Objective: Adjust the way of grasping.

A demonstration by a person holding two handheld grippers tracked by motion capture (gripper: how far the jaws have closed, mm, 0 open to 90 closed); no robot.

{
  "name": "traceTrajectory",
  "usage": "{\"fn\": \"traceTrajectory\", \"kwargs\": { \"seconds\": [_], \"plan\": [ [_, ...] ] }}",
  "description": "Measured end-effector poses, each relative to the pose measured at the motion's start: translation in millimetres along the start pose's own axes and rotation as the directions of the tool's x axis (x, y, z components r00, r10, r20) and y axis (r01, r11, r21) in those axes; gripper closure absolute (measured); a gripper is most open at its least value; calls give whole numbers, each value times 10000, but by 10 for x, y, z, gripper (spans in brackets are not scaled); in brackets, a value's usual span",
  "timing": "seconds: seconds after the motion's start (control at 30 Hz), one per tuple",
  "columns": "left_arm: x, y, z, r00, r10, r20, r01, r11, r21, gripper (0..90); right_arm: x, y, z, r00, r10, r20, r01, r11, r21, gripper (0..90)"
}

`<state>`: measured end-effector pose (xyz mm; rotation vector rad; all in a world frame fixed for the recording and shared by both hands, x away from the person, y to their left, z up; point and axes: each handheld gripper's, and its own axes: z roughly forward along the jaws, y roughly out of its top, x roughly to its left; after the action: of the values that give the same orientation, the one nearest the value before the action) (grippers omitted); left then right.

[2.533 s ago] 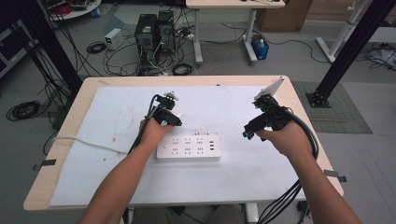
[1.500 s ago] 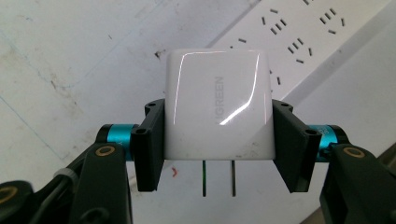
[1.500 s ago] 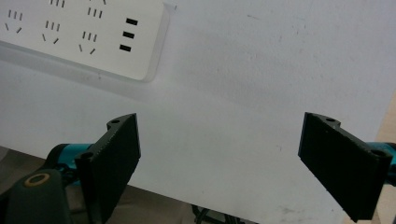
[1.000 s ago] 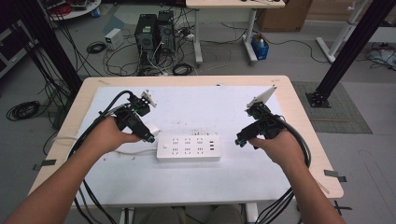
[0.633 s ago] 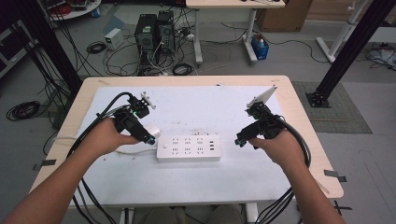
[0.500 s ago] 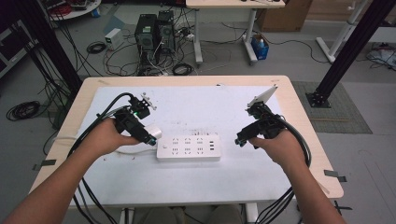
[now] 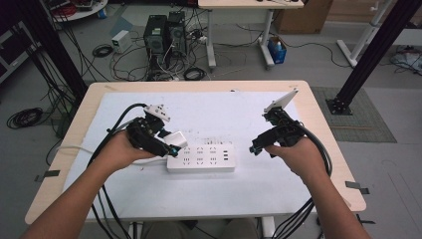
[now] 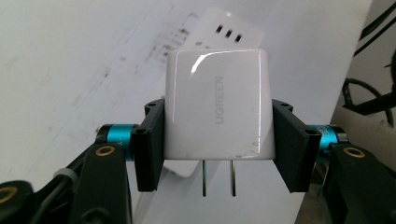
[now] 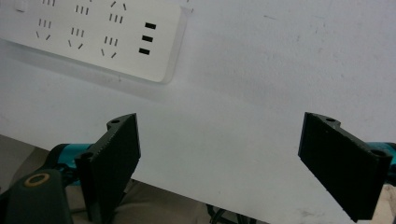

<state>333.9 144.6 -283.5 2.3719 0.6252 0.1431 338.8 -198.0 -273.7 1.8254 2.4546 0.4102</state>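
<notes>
Nearest me lies the white power strip (image 7: 201, 159), flat on the table (image 7: 308, 199) at centre. My left gripper (image 8: 217, 140) is clenched on the white charger (image 8: 217, 109), prongs out, held just above the strip's left end. My right gripper (image 9: 218, 163) hangs released, jaws wide apart, to the strip's right.

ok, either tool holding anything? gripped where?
Left tool clamps the white charger by its two side faces, prongs free below. Right tool is open, holding nothing.
</notes>
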Motion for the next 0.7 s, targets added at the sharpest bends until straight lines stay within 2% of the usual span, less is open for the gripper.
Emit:
{"fn": "traceTrajectory", "kwargs": {
  "seconds": [0.07, 0.13, 0.23, 0.37, 0.5, 0.6, 0.7],
  "plan": [
    [-24, 3, -6, 9995, 300, 139, -293, 9986, -440, 426, 2, 2, -5, 10000, 23, 1, -23, 10000, -29, 123],
    [-56, 0, 4, 9986, 410, 337, -381, 9959, -826, 425, 1, 5, -8, 10000, 71, -50, -72, 10000, -37, 123],
    [-88, -12, 12, 9937, 813, 772, -710, 9892, -1286, 426, -8, 8, -10, 9999, 74, -68, -74, 10000, 14, 123],
    [-141, -40, 30, 9828, 1327, 1286, -1053, 9740, -2007, 425, -20, 11, -10, 9995, 206, -259, -206, 9998, -17, 123],
    [-176, -54, 79, 9692, 1901, 1565, -1512, 9612, -2308, 426, -22, 7, -9, 9986, 289, -436, -292, 9996, -61, 123],
    [-181, -59, 103, 9639, 2085, 1654, -1635, 9543, -2501, 426, -22, 3, -10, 9981, 295, -534, -298, 9996, -31, 123],
    [-179, -70, 116, 9534, 2381, 1855, -1829, 9446, -2724, 426, -23, 1, -16, 9954, 416, -869, -419, 9991, -23, 123]
  ]
}}
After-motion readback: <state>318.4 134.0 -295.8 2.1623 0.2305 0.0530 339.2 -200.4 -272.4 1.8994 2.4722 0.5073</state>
